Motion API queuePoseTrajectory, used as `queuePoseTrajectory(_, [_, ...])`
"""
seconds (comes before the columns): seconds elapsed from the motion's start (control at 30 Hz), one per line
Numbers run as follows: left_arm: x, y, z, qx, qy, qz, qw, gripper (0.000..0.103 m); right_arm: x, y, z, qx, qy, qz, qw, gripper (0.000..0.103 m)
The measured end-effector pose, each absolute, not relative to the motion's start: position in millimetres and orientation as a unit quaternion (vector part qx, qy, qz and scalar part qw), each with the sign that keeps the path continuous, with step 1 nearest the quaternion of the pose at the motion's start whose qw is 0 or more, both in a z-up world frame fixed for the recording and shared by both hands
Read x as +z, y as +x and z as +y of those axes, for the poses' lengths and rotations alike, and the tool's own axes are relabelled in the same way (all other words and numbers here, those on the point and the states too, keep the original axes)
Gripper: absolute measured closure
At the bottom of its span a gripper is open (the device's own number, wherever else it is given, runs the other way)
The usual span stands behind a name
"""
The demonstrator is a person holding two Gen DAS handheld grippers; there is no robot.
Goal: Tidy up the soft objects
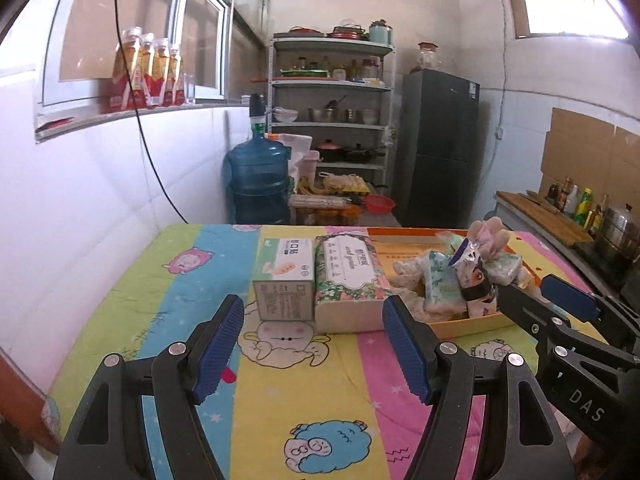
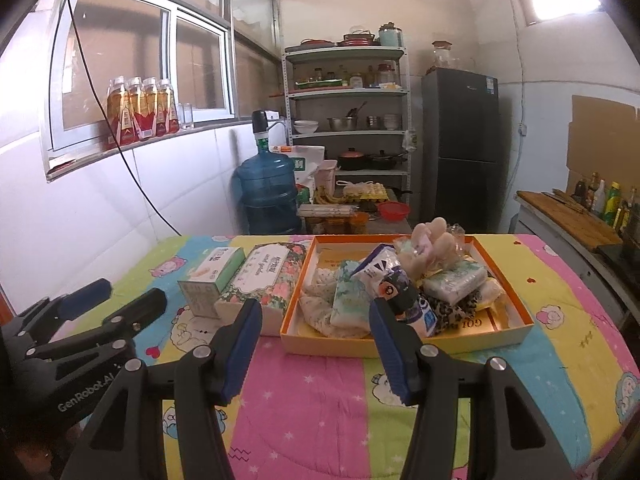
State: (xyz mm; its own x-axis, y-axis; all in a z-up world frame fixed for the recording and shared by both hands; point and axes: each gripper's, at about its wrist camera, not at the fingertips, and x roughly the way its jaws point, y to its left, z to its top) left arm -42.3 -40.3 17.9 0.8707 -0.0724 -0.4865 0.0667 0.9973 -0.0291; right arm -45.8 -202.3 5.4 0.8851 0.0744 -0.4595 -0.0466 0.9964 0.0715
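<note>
An orange shallow box (image 2: 516, 312) on the table holds a pile of soft things: tissue packs (image 2: 454, 280), a patterned cloth (image 2: 320, 300) and a pink plush toy (image 2: 430, 236). The box also shows in the left wrist view (image 1: 472, 322). Left of it lie a floral tissue pack (image 1: 348, 276) (image 2: 264, 276) and a green-and-white tissue box (image 1: 284, 276) (image 2: 212, 276). My left gripper (image 1: 316, 356) is open and empty, just short of the two packs. My right gripper (image 2: 316, 352) is open and empty, just short of the orange box's near wall.
The table wears a colourful cartoon quilt (image 2: 320, 408). A white tiled wall (image 1: 80, 200) runs along the left. Behind the table stand a blue water jug (image 1: 258, 184), a metal shelf (image 1: 332, 112) and a dark fridge (image 1: 440, 148). A counter with bottles (image 2: 600, 200) is at right.
</note>
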Motion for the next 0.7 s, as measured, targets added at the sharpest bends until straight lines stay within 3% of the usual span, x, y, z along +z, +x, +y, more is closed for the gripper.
queuePoseTrajectory(0.7, [22.0, -52.4, -37.6, -0.021, -0.009, 0.25, 0.968, 0.029, 8.8, -58.7, -195.1, 0.034, 0.024, 0.236, 0.971, 0.047])
